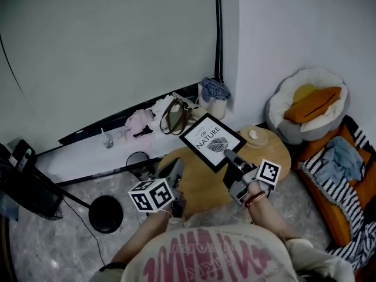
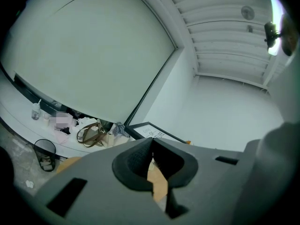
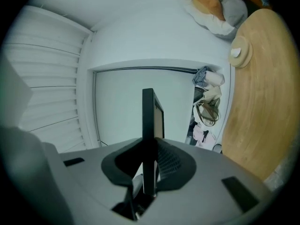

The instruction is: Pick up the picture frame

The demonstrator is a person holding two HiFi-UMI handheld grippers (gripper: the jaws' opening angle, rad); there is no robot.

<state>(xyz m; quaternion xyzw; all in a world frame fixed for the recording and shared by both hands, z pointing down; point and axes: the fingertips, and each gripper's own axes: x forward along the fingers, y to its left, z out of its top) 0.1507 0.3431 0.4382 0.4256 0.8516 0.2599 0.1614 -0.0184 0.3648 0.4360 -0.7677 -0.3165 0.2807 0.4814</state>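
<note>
A grey speckled floor meets a white wall, with a cluttered sill (image 1: 147, 125) along the back. At left, the left gripper (image 1: 176, 168) has its jaws together, holding nothing. It hovers over the round wooden table (image 1: 200, 187). The picture frame (image 1: 210, 140) hangs in the air above the table's far edge, its printed face turned up. Its long axis runs from the sill down-right to the right gripper (image 1: 229, 155), which is clamped on the frame's near short edge. A cushioned bed (image 1: 308, 101) lies at right.
</note>
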